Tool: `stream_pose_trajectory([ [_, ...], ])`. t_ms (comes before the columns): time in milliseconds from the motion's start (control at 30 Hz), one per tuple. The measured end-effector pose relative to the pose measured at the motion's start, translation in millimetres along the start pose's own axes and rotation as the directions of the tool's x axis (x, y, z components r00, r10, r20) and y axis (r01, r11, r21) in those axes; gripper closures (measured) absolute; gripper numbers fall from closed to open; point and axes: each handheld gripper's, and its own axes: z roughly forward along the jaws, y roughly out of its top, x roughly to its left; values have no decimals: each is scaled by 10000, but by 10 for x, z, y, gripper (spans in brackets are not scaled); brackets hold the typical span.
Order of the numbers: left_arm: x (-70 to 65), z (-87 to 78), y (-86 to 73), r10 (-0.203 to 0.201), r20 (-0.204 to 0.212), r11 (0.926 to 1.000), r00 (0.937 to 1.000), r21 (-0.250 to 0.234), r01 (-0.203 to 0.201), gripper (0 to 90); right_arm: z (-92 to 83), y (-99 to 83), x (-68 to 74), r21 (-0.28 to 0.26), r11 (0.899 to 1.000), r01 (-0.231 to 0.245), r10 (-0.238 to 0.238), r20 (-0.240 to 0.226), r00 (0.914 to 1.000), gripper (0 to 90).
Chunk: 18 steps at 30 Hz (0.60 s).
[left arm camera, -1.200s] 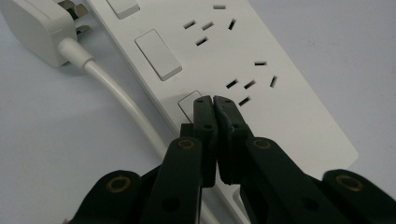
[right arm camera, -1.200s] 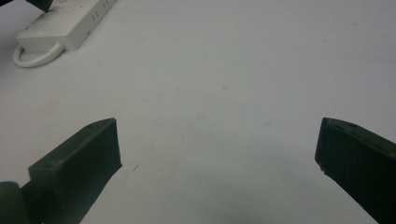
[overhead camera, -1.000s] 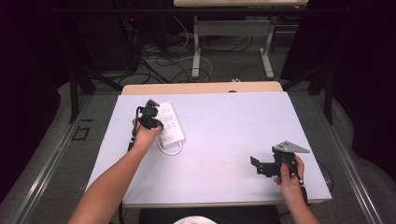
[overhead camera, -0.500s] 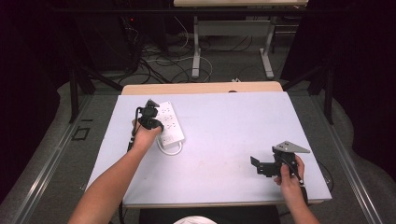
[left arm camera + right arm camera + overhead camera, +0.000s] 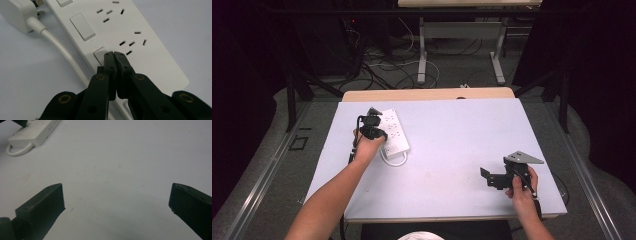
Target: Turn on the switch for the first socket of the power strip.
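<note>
A white power strip (image 5: 393,131) with several sockets and rocker switches lies on the table's left part, its white cable (image 5: 395,158) looping at the near end. My left gripper (image 5: 371,122) hovers over the strip's left edge. In the left gripper view its jaws are shut together, their tips (image 5: 114,53) resting on a white rocker switch (image 5: 100,54) of the strip (image 5: 140,47). A white plug (image 5: 16,13) lies beside the strip. My right gripper (image 5: 488,176) rests low at the front right, jaws open wide over bare table (image 5: 117,170), nothing between them.
The pale table top (image 5: 462,135) spans the view, with a wooden strip (image 5: 427,94) along its far edge. Beyond it stand desk legs (image 5: 423,47) and floor cables (image 5: 377,65). The power strip (image 5: 35,132) lies far off in the right gripper view.
</note>
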Motion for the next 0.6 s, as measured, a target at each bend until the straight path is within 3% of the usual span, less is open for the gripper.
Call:
stream_pose_trajectory([
  [367, -87, 2, -3, 387, 20, 9992, 9992, -42, -387, 794, 14, -16, -35, 19, 9997, -242, 242, -17, 9997, 0],
  [600, -98, -67, -14, 457, -87, 9987, 9989, -199, -459, 679, 21, -5, -44, -6, 9997, -263, 263, -45, 9996, 0],
])
